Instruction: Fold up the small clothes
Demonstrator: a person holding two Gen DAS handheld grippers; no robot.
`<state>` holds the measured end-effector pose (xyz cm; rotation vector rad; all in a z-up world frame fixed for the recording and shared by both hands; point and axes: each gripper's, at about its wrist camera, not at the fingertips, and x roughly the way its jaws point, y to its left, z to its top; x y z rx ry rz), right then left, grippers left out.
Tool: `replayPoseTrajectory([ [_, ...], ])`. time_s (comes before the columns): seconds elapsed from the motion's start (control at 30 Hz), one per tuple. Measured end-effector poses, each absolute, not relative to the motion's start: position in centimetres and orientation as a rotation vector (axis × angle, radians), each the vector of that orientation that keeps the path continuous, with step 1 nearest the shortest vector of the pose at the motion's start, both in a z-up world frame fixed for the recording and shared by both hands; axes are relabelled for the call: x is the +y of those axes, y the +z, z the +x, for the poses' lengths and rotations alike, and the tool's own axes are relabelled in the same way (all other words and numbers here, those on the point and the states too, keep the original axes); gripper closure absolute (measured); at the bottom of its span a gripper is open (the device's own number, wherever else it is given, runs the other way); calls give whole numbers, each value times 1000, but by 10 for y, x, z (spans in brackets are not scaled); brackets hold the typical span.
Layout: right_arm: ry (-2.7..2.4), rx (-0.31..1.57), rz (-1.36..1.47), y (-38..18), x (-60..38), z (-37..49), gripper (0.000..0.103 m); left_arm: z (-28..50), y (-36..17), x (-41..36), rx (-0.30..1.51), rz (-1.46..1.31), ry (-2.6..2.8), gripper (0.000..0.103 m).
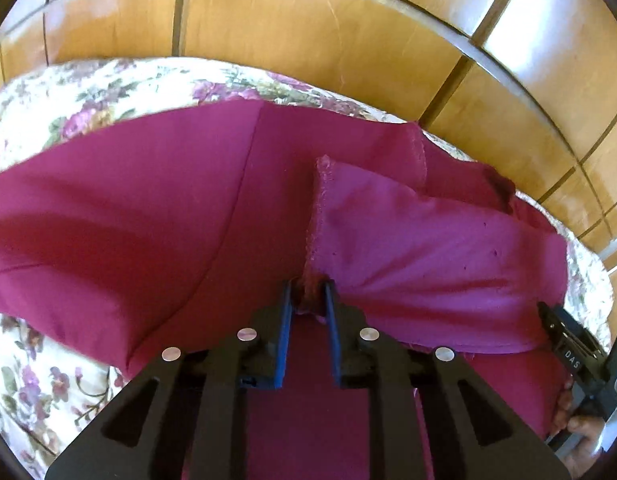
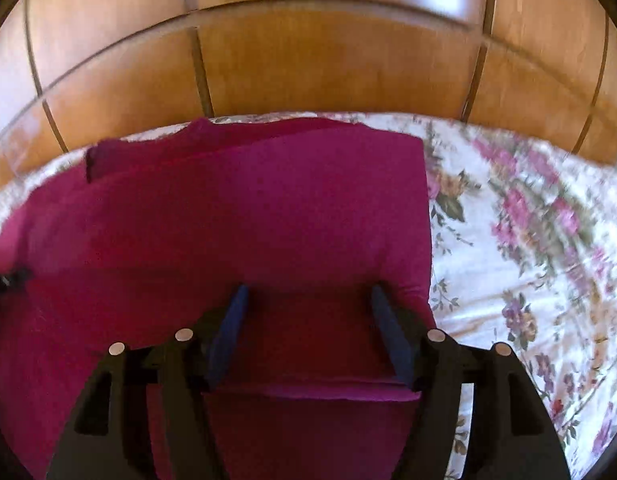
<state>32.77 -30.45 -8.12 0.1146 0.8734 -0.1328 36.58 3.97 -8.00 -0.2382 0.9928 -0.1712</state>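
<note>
Magenta garment (image 1: 148,208) on floral bedspread (image 1: 48,96) (wardrobe (image 1: 308,20) behind), left claw (image 1: 308,300) pinching hem

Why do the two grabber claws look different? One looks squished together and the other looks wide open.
The left gripper has its fingers close together, pinching a bunched edge of the magenta garment. The right gripper has its fingers spread wide, with nothing between them. The cloth at the left gripper is gathered and wrinkled; under the right gripper it lies smooth. Both have blue fingers on black frames and sit over the same garment on the floral bedspread.
</note>
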Motion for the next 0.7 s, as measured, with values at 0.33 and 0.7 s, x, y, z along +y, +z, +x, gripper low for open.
replayPoseTrajectory([
  [0.33, -169, 867, 67, -80, -302, 328, 32, 288, -63, 139, 966, -470, -36, 56],
  [0.7, -1, 836, 66, -50, -243, 261, 8, 190, -66, 353, 786, -752, 391, 56],
])
